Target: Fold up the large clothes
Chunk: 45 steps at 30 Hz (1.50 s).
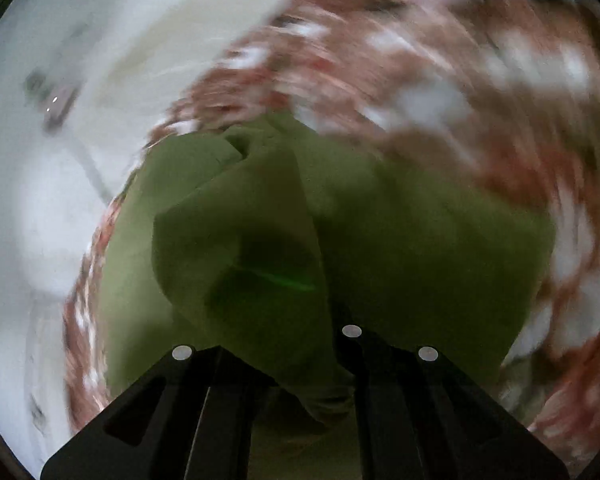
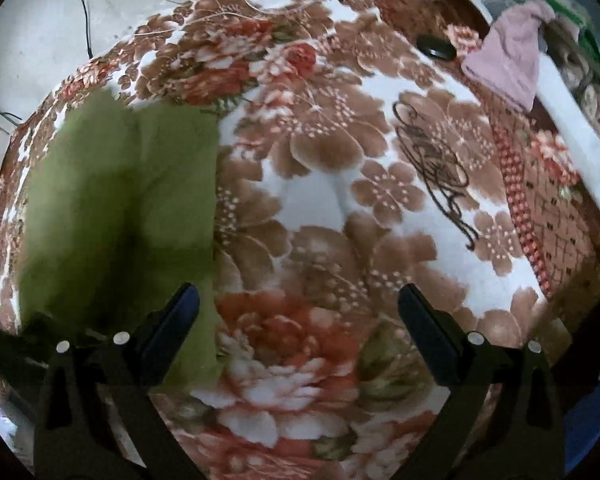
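1. Left gripper [image 1: 304, 364] is pinching a bunched fold of the green garment [image 1: 260, 220] between narrow jaws, cloth draping forward from them; background is motion-blurred.
2. Right gripper [image 2: 300, 320] is hanging above the floral blanket [image 2: 324, 208] with jaws wide and holding nothing, likely freed to take another edge.
3. In the right wrist view the green garment [image 2: 120, 200] is lying partly folded on the blanket's left side, under the left finger [image 2: 172, 320].
4. Pink cloth [image 2: 508, 64] and a dark oval object [image 2: 436, 48] are sitting well apart, at the far edge.
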Each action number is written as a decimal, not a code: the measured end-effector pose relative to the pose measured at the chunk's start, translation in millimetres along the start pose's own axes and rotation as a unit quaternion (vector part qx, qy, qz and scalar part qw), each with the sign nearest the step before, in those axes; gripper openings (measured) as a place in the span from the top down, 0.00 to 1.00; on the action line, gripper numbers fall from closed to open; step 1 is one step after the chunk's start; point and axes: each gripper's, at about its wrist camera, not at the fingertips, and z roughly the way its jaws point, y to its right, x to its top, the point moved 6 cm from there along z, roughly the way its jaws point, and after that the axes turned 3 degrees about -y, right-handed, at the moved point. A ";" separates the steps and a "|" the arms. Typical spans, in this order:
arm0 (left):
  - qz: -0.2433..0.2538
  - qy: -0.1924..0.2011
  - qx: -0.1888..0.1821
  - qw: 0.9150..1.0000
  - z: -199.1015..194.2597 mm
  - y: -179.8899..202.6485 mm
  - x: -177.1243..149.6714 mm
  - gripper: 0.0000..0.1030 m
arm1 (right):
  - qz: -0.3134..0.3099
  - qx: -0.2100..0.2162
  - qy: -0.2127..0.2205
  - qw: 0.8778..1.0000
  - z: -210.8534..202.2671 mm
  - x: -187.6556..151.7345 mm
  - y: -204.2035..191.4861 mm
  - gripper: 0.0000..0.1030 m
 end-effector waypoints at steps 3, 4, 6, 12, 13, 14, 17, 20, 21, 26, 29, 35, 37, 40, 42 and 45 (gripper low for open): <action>0.062 0.010 0.032 0.998 3.0 35.0 -8.3 0.95 | 0.005 0.050 -0.015 0.999 1.0 3.6 -2.2 0.05; 0.066 0.011 0.038 0.997 2.2 36.0 -9.0 0.95 | 0.008 0.080 -0.020 0.997 0.6 6.9 -7.6 0.05; 0.075 0.012 0.046 0.996 1.0 35.4 -10.8 0.95 | 0.020 0.161 -0.035 0.986 0.5 15.5 -25.1 0.05; 0.111 0.025 0.063 0.992 -4.8 41.4 -12.5 0.95 | 0.055 0.380 -0.134 0.914 20.3 42.4 -98.0 0.05; 0.113 0.028 0.064 0.991 -5.5 42.2 -11.9 0.95 | 0.040 0.387 -0.145 0.910 25.9 47.5 -114.1 0.05; 0.116 0.030 0.065 0.991 -6.7 42.5 -12.1 0.95 | 0.030 0.387 -0.152 0.909 29.9 49.4 -122.5 0.05; 0.119 0.038 0.068 0.990 -9.8 43.5 -10.7 0.95 | -0.005 0.347 -0.200 0.916 57.7 48.9 -150.7 0.05; 0.119 0.043 0.066 0.990 -11.5 43.7 -8.7 0.94 | -0.010 0.324 -0.227 0.918 80.9 45.5 -163.2 0.05; 0.120 0.046 0.065 0.990 -12.3 43.8 -6.7 0.94 | -0.010 0.326 -0.235 0.916 84.7 43.9 -165.5 0.05; 0.131 0.062 0.062 0.988 -22.8 46.5 0.0 0.94 | -0.011 0.302 -0.272 0.913 106.8 35.5 -167.1 0.07; 0.138 0.069 0.062 0.986 -26.7 48.1 -0.4 0.94 | -0.022 0.300 -0.285 0.910 110.1 34.1 -163.5 0.46; 0.159 0.097 0.052 0.981 -41.3 51.3 -11.0 0.81 | -0.055 0.309 -0.299 0.901 100.7 35.1 -138.6 0.96; 0.154 0.110 0.041 0.981 -52.3 51.0 -17.0 0.72 | -0.066 0.301 -0.296 0.904 95.9 33.9 -134.9 0.96; 0.122 0.127 0.008 0.984 -79.4 41.3 -25.0 0.58 | -0.064 0.292 -0.288 0.910 83.8 34.6 -126.9 0.96; 0.073 0.138 -0.038 0.987 -103.1 19.7 -29.0 0.55 | -0.058 0.296 -0.282 0.911 70.1 32.4 -120.6 0.96; -0.008 0.159 -0.078 0.984 -127.0 -22.3 -32.0 0.49 | -0.051 0.287 -0.278 0.915 55.3 26.6 -105.5 0.96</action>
